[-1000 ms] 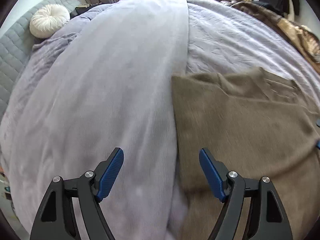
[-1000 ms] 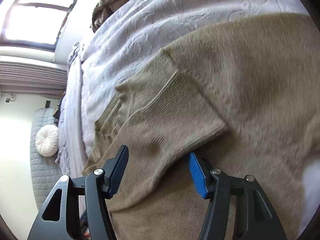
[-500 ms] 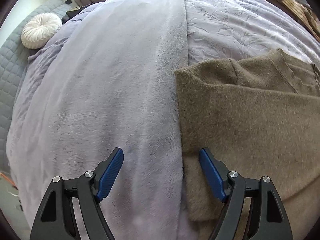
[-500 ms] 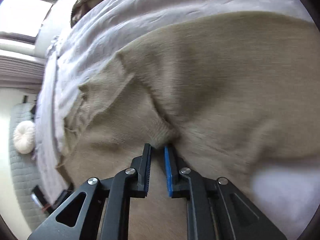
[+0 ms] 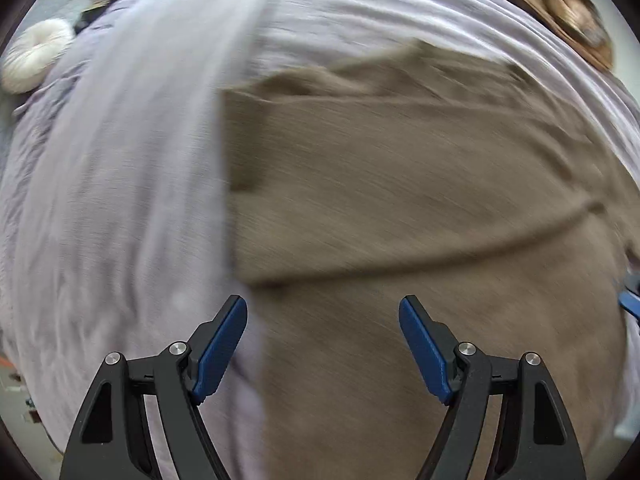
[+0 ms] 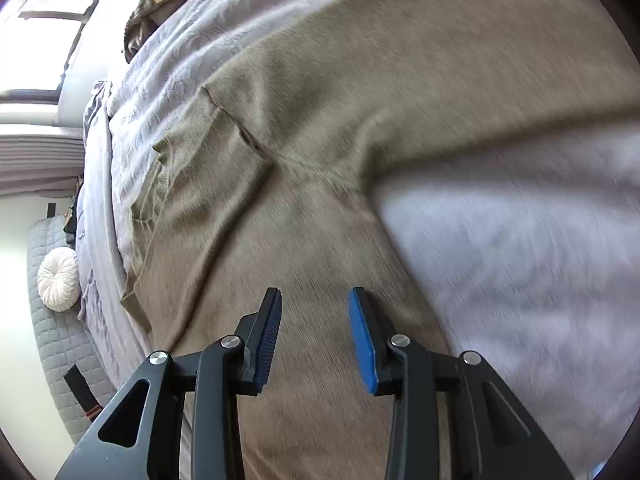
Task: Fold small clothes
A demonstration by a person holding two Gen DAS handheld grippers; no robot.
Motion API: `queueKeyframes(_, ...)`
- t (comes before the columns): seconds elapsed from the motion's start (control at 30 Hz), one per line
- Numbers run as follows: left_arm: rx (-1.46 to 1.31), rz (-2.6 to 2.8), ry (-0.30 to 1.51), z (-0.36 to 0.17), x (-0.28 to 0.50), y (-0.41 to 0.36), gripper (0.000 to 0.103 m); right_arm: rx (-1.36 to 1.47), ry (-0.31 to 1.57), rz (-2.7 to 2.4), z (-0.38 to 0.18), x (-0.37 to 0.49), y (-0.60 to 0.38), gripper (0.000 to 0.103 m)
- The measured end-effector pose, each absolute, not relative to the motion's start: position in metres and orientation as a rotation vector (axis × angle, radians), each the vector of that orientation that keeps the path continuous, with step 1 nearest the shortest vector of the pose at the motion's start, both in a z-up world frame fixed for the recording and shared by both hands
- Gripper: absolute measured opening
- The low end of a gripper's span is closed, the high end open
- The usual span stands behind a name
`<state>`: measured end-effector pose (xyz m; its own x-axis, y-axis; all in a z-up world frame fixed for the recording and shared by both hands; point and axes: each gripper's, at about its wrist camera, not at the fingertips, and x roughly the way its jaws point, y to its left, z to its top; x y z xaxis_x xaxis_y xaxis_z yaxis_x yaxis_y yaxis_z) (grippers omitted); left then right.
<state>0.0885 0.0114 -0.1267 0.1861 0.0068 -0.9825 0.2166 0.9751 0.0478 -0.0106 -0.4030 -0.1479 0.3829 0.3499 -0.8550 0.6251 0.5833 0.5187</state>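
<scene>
Over the olive-brown knitted sweater, spread flat for folding, my left gripper gapes wide and my right gripper half-open, both empty.

1. Sweater: olive-brown knit, plain; ribbed texture at its edge in the right wrist view.
2. Bedspread: pale lilac-grey, with a faint embossed pattern.
3. Round cushion: cream-white, pleated.
4. Gripper pads: blue, on black frames.
5. Throw: brown and tan, apparently striped; blurred.

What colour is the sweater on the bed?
The sweater is olive-brown, seen best in the right wrist view.
</scene>
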Motion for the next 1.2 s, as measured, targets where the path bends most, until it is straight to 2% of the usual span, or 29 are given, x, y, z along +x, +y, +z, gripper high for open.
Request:
queueKeyframes(0.67, 0.345, -0.467, 1.430, -0.119, 0.017, -0.184, 0.079, 1.175, 1.102, -0.367, -0.155, -0.116, -0.499, 0.038)
queueKeyframes(0.9, 0.366, -0.498, 1.425, -0.121, 0.017, -0.230, 0.079, 1.167, 1.017, -0.435, -0.149, -0.131, -0.554, 0.038)
queueKeyframes(1.2, 0.396, -0.509, 1.423, -0.131, 0.031, -0.281, 0.079, 1.280, 0.812, -0.558, -0.147, -0.155, -0.632, 0.038)
